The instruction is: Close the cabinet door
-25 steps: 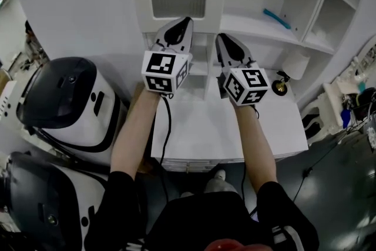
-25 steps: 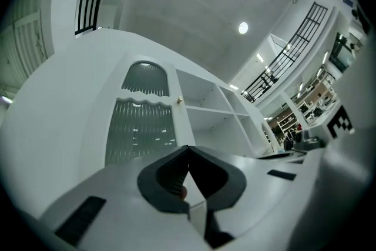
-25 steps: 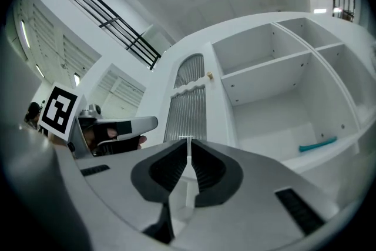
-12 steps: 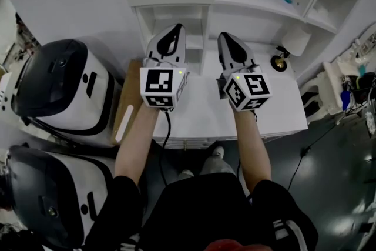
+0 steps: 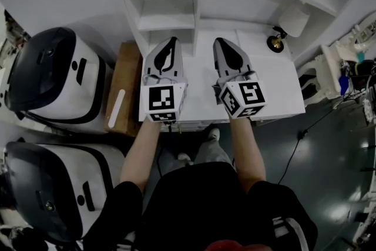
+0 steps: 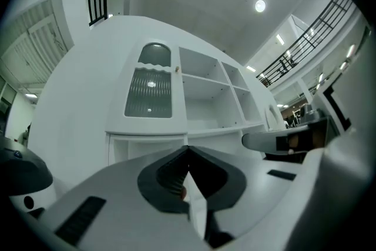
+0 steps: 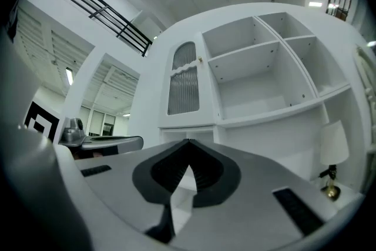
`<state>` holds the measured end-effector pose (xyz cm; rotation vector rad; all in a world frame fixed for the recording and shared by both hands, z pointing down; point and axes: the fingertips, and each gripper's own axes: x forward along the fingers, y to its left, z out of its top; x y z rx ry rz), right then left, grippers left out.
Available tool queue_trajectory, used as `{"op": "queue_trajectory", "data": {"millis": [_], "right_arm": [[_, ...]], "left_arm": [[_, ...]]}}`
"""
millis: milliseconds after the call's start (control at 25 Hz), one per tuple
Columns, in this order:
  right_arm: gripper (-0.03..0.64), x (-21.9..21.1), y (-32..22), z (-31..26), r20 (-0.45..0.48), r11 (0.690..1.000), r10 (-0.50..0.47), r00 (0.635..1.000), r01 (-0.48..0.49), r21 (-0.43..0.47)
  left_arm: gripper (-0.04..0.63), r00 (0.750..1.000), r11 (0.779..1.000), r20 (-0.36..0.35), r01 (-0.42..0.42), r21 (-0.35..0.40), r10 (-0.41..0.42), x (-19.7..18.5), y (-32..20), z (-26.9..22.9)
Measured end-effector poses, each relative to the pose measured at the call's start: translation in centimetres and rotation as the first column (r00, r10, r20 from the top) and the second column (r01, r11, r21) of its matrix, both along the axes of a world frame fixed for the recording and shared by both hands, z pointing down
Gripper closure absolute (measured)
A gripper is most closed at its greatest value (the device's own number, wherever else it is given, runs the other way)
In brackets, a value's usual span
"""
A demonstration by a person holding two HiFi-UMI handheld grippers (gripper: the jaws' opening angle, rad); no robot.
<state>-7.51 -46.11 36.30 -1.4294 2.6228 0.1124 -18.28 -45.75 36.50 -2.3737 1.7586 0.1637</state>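
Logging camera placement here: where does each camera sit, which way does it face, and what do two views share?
Head view: on the person's head, facing steeply down at the white desk; forearms, left gripper and right gripper show.
Left gripper view: on the left gripper, facing along its shut jaws at the ribbed-glass cabinet door.
Right gripper view: on the right gripper, along its shut jaws, same door plus a lamp.
Shared: both gripper views show that door.
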Motion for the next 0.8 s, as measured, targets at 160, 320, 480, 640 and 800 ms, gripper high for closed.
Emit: {"op": "queue_trajectory", "data": {"millis": [160, 320, 480, 640, 800], "right_arm": [[0.598, 0.8, 0.9, 2.0, 0.009, 0.999, 0.007, 1.000, -0.006, -0.040], [0.598, 1.2, 1.7, 3.9, -0.015, 0.998, 0.005, 1.000, -0.006, -0.068], [0.598, 1.2, 2.4, 6.1, -0.042, 0.995, 0.004, 0.999, -0.008, -0.101], [0.598, 1.4, 2.8, 7.5, -0.060, 0.993, 0.003, 0.998, -0.010, -0.122], [0.598, 1.4, 3.0, 7.6, -0.081, 0.993, 0.003, 0.997, -0.012, -0.116]], "left_arm": [[0.583, 0.999, 0.998, -0.016, 0.030, -0.048, -0.031, 0.1, 1.4, 2.8], [0.583, 0.998, 0.993, -0.034, 0.052, -0.102, -0.056, 0.5, 2.5, 5.4], [0.583, 0.998, 0.991, -0.032, 0.053, -0.124, -0.058, 1.4, 3.4, 7.0], [0.583, 0.999, 0.991, -0.019, 0.037, -0.125, -0.040, 2.5, 3.7, 7.6], [0.583, 0.999, 0.992, -0.013, 0.030, -0.122, -0.032, 2.9, 3.9, 7.7]]}}
